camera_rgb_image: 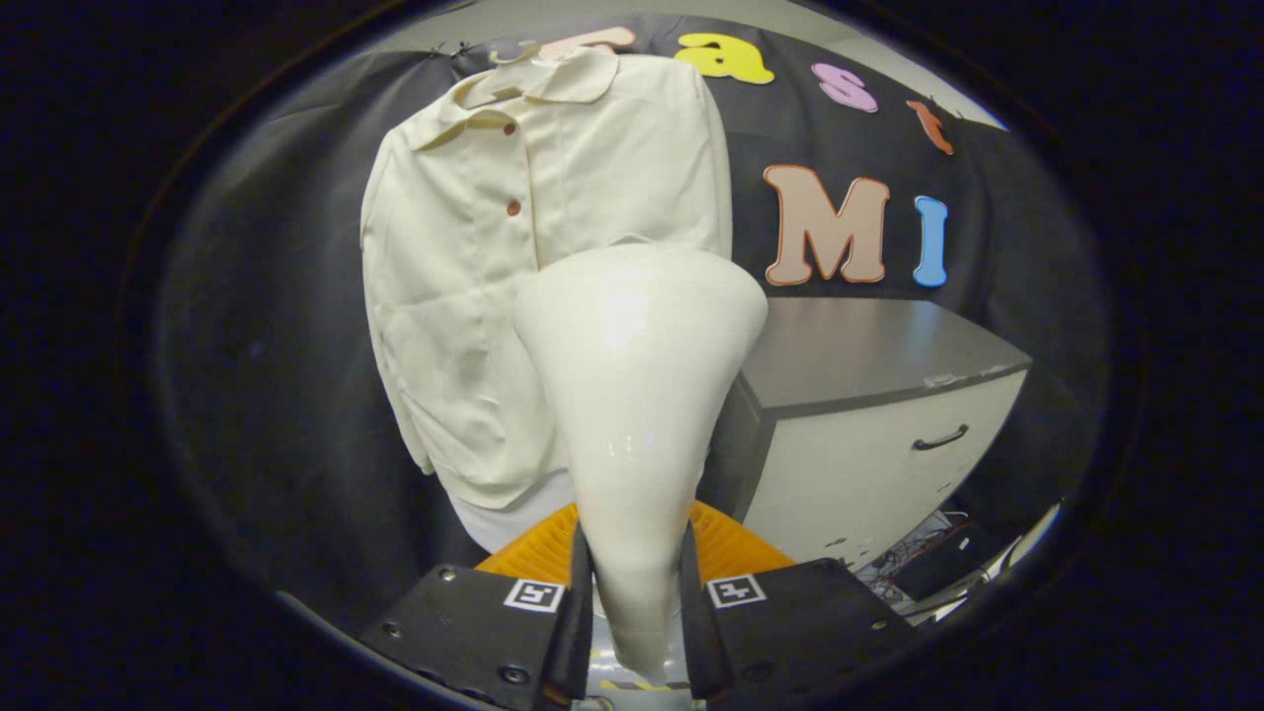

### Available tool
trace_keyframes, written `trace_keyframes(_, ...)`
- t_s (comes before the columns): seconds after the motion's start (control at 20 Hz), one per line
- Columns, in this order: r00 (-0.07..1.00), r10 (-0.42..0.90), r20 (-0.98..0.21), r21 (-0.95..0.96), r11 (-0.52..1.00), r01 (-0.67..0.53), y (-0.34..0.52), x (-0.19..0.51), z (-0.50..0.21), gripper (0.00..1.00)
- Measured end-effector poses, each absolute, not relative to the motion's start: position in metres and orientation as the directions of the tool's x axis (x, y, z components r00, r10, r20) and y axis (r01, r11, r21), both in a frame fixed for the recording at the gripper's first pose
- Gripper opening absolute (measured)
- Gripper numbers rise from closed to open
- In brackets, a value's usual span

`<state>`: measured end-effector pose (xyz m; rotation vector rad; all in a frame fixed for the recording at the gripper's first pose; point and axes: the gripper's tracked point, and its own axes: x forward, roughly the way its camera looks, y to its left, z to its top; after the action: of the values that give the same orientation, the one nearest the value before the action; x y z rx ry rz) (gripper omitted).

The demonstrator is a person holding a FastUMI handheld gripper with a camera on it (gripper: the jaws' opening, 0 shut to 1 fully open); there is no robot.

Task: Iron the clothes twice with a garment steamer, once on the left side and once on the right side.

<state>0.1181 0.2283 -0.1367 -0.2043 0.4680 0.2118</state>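
The garment steamer (637, 395) is a smooth white thing, thin at the bottom and wide at the top like a funnel. The gripper (634, 602) pinches its thin neck, with one black finger pressed on each side. The wide head stands up just ahead of the fingers and points toward the shirt (464, 296).

The shirt is cream with small brown buttons (513, 207) down the front. It hangs from a hanger (513, 54) on the black wall, beyond the steamer. The steamer head covers the lower middle of the shirt from here. I cannot tell if the head touches the cloth or is only near it.

To the side of the shirt stands a white cabinet (879, 464) with a grey top and a dark handle (938, 439). Some wires (913, 548) lie low down near it. Something orange with ridges (721, 543) sits low behind the fingers, and I cannot tell what it is.

I think the ironing is at its start or in the middle of a pass. The steamer is held well and faces the shirt, low down near the hem. I cannot tell which side is done, since the cloth looks a bit wrinkled on the lower part by the sleeve.

The next move needs a firm hold, so the smooth neck does not slip. The head should go flat to one side of the shirt and slide slowly along it. Then the other side needs the same. The shirt hangs loose, so a hard push may make it swing.
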Motion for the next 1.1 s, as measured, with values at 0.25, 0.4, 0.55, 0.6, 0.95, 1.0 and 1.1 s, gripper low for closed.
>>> trace_keyframes(0.25,0.923,0.160,-0.350,-0.155,0.962,-0.225,0.233,0.087,-0.071,0.38)
trace_keyframes(0.4,0.942,0.188,-0.279,-0.150,0.960,-0.236,0.238,0.065,-0.033,0.38)
trace_keyframes(0.55,0.952,0.226,-0.205,-0.152,0.954,-0.259,0.236,0.038,0.005,0.38)
trace_keyframes(0.6,0.956,0.234,-0.175,-0.158,0.952,-0.262,0.236,0.022,0.018,0.38)
trace_keyframes(0.95,0.969,0.248,-0.017,-0.110,0.963,-0.248,0.195,-0.040,0.073,0.37)
trace_keyframes(1.0,0.970,0.242,0.000,-0.098,0.966,-0.240,0.186,-0.046,0.078,0.37)
trace_keyframes(1.1,0.974,0.225,0.022,-0.084,0.971,-0.223,0.169,-0.052,0.082,0.37)
